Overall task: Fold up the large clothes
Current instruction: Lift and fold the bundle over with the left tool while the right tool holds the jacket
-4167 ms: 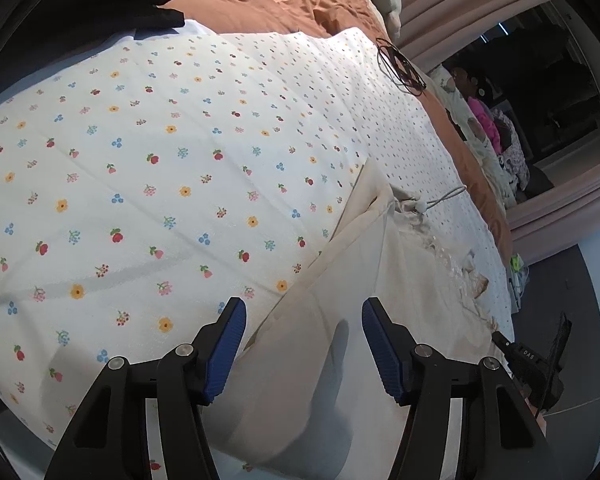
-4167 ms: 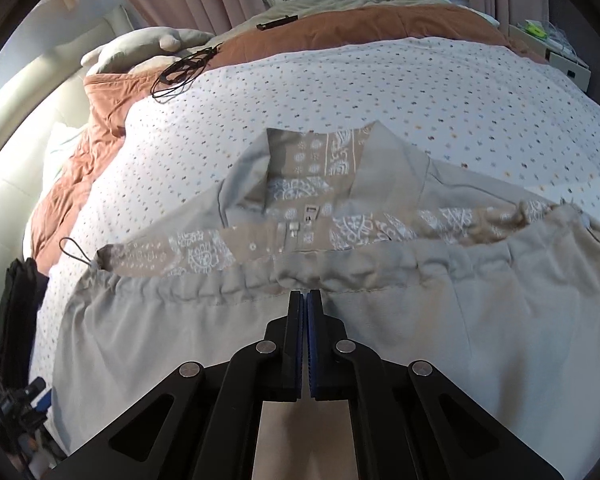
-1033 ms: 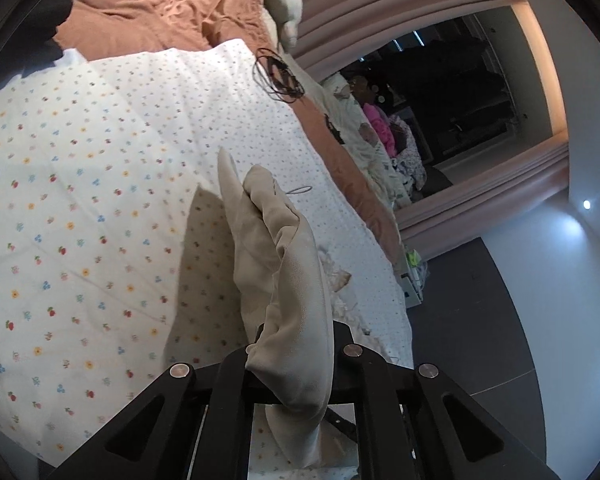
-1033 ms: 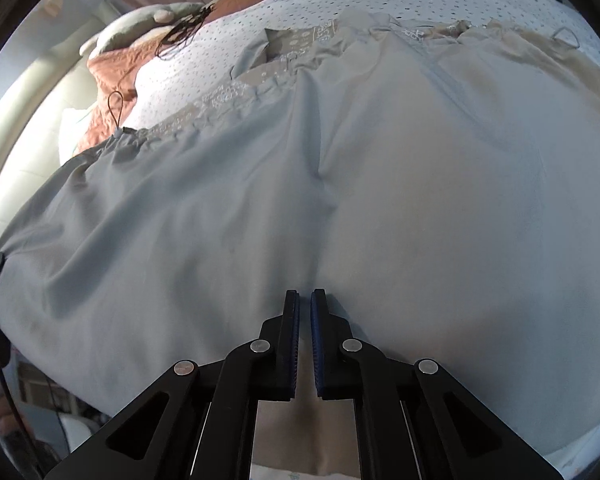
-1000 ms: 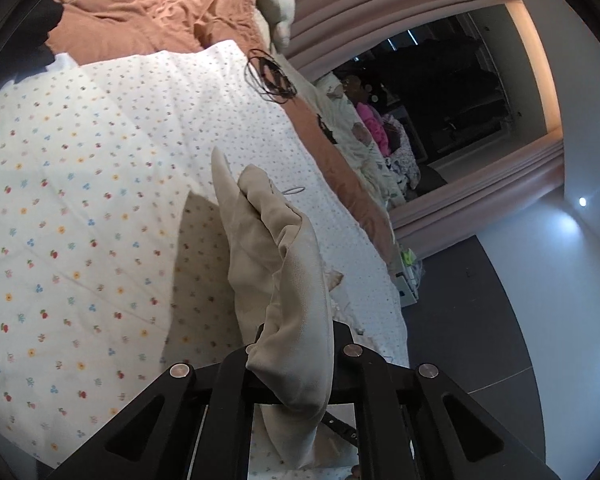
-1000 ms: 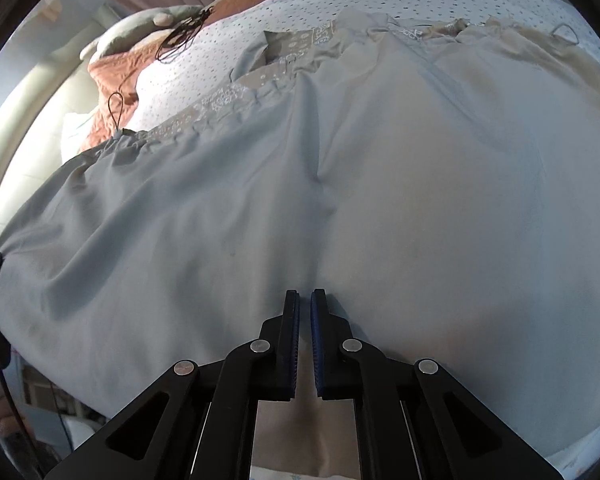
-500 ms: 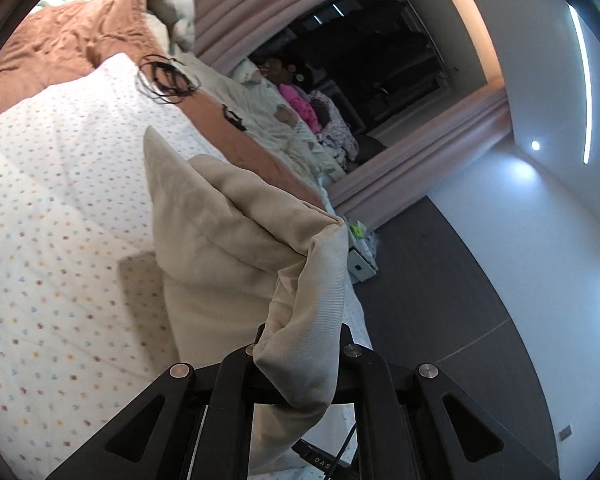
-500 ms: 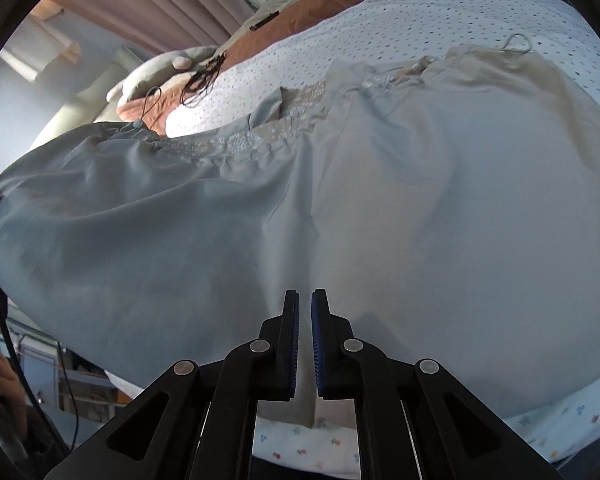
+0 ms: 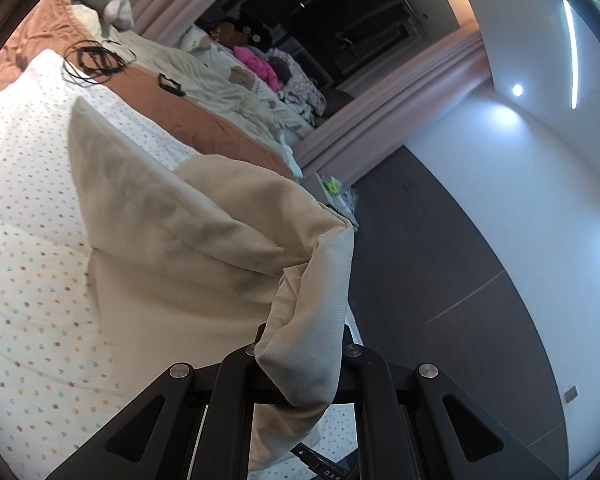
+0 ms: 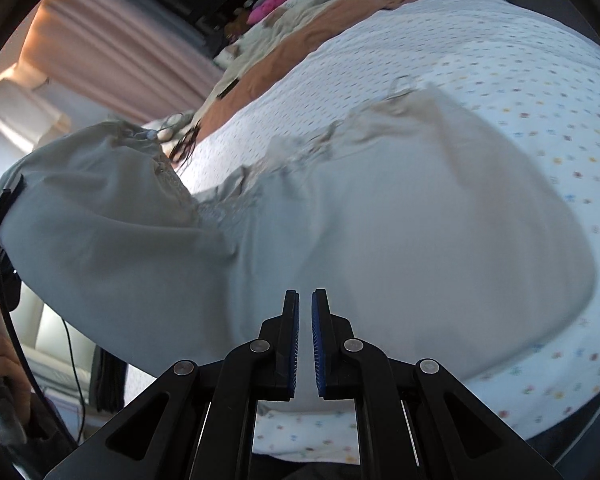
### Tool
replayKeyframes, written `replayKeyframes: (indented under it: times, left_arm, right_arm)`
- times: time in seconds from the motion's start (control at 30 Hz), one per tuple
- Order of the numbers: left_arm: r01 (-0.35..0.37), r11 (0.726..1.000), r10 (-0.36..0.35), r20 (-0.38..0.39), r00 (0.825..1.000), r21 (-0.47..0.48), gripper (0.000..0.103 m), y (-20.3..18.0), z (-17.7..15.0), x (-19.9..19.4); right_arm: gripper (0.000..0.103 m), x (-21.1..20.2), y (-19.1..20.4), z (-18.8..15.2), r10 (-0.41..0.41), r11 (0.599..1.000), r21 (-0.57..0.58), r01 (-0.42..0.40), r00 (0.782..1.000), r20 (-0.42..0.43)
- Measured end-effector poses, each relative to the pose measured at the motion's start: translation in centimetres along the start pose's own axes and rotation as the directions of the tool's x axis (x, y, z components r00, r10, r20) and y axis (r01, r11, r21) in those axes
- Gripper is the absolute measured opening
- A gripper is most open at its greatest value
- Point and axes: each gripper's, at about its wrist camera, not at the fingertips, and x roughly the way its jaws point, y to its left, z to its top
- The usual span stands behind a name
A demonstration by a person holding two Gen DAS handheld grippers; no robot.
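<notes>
- The left tool (image 9: pixel 300 344) was clamped on a bunched corner of the beige garment (image 9: pixel 188 240), and its blue pads were hidden under the cloth.
- From this grip the garment rose in a fold above the bed (image 9: pixel 28 208), while the rest of it lay on the dotted sheet.
- The right tool (image 10: pixel 305 336) had its jaws almost together, with only a narrow gap; the garment's edge passed between and under them, so it seemed to be pinched.
- In the right wrist view the garment (image 10: pixel 380 220) was spread wide over the bed (image 10: pixel 520 80), and its left part was lifted.
- A black cable (image 9: pixel 96 58) lay on the bed near the brown blanket (image 9: pixel 220 128).
</notes>
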Motion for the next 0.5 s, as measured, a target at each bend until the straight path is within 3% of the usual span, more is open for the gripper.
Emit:
replayKeyframes:
  times: [0.3, 0.5]
  left_arm:
    - [-0.020, 0.998, 0.027, -0.137, 0.990, 0.055, 0.008, -4.2, -2.9, 8.3]
    - [-0.054, 0.990, 0.088, -0.265, 0.960, 0.133, 0.008, -6.4, -7.3, 14.8]
  right_arm:
    - [0.008, -5.1, -5.4, 0.2, -0.047, 0.995, 0.087, 0.040, 0.996, 0.082]
    - [0.008, -8.4, -8.5, -0.4, -0.088, 0.988, 0.140, 0.071, 0.989, 0.117]
